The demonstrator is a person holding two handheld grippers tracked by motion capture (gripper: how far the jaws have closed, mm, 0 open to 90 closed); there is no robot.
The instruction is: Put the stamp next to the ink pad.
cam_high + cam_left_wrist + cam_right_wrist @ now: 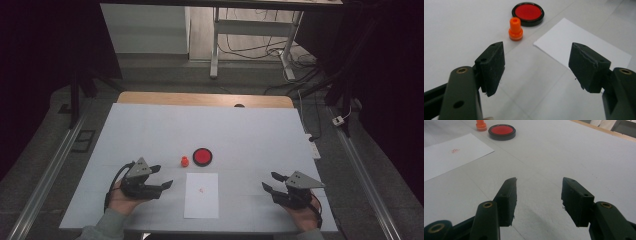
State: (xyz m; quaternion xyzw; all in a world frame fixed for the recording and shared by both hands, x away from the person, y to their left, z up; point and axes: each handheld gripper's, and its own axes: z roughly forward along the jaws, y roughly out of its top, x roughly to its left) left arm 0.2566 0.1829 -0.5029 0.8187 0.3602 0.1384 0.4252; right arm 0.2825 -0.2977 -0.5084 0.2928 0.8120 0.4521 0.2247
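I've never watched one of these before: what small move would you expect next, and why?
Probably the left hand-held gripper eases forward toward the orange stamp. Its jaws stand open, empty and pointed roughly at it, the stamp stands upright beside the red ink pad, and the paper already carries one faint red mark.

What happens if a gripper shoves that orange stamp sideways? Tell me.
The stamp stands upright on a flared base with a narrower neck above, so a high shove would probably tip it; a low one may slide it. Being round, it would likely roll once down. It looks like light plastic.
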